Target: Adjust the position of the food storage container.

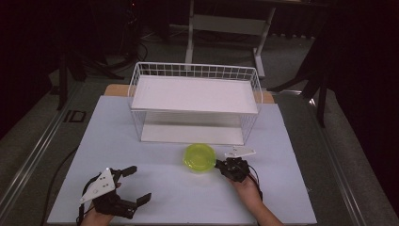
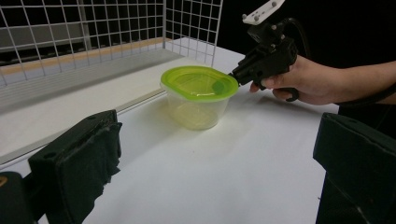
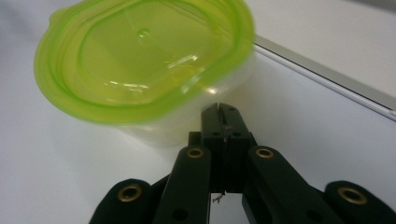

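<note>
A clear plastic container with a lime-green lid (image 1: pixel 199 157) (image 2: pixel 199 84) (image 3: pixel 140 60) stands on the white table top, just in front of the wire rack. My right gripper (image 1: pixel 219 164) (image 2: pixel 233 74) (image 3: pixel 222 111) is shut, jaws pressed together. Its tips rest against the container's right side, just under the lid's rim. I cannot see anything pinched between them. My left gripper (image 1: pixel 139 184) (image 2: pixel 219 177) hangs open over the near left of the table, well apart from the container, with nothing between its pads (image 2: pixel 77 161).
A white wire rack (image 1: pixel 195 70) (image 2: pixel 191 23) with an upper shelf and a lower shelf stands at the back middle of the white table (image 1: pixel 160 188). Beyond the table are a dark floor, table legs (image 1: pixel 190 33) and cables.
</note>
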`<state>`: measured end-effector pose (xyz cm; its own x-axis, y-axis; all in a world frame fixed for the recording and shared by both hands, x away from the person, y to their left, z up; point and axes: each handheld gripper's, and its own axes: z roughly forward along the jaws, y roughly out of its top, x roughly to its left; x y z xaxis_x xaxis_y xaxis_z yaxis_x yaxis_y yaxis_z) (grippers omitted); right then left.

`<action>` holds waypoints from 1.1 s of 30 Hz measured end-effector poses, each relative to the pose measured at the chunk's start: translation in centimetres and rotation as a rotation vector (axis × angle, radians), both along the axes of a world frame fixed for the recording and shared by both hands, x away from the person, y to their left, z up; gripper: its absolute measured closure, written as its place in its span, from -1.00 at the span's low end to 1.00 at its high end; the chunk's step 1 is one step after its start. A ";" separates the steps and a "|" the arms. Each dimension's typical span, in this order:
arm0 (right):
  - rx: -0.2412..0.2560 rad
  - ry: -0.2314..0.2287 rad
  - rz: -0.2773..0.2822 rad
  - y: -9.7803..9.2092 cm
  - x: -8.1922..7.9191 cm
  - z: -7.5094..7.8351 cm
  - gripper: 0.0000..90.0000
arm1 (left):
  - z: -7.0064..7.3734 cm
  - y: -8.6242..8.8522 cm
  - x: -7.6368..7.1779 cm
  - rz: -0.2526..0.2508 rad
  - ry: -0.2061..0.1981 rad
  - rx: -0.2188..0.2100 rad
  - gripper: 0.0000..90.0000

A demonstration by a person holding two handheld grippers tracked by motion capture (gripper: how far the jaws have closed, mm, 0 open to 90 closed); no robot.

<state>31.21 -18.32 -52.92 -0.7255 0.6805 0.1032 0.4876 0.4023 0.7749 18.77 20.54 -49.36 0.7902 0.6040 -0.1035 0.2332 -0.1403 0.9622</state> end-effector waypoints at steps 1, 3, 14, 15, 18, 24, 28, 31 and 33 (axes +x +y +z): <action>0.006 0.001 -0.002 -0.1 0.0 0.0 1.00 | 0.0 0.0 0.0 0.000 0.000 0.000 -0.96; 0.009 0.002 -0.010 -0.4 -0.1 0.1 1.00 | 0.0 0.0 0.0 -0.001 -0.001 0.001 -0.96; 0.017 0.020 0.006 0.7 0.1 -0.1 1.00 | 0.0 0.0 0.0 -0.003 0.000 0.003 -0.96; 0.016 0.023 0.007 0.9 0.1 -0.1 1.00 | 0.0 0.0 0.1 -0.002 0.001 0.000 -0.96; 0.018 0.023 0.013 1.3 0.3 -0.1 1.00 | 0.0 -0.1 0.1 -0.002 0.002 0.001 -0.96; 0.014 0.027 0.020 2.1 0.8 -0.3 1.00 | -0.1 -0.2 0.1 -0.005 0.002 0.004 -0.96; 0.021 0.031 0.021 2.7 1.2 -0.4 1.00 | -0.1 -0.2 0.1 -0.005 0.004 0.005 -0.96; 0.016 0.031 0.023 3.0 1.4 -0.5 1.00 | -0.1 -0.2 0.1 -0.005 0.004 0.004 -0.96; 0.014 0.036 0.033 3.4 1.5 -0.7 1.00 | -0.1 -0.1 0.1 -0.006 0.004 0.004 -0.96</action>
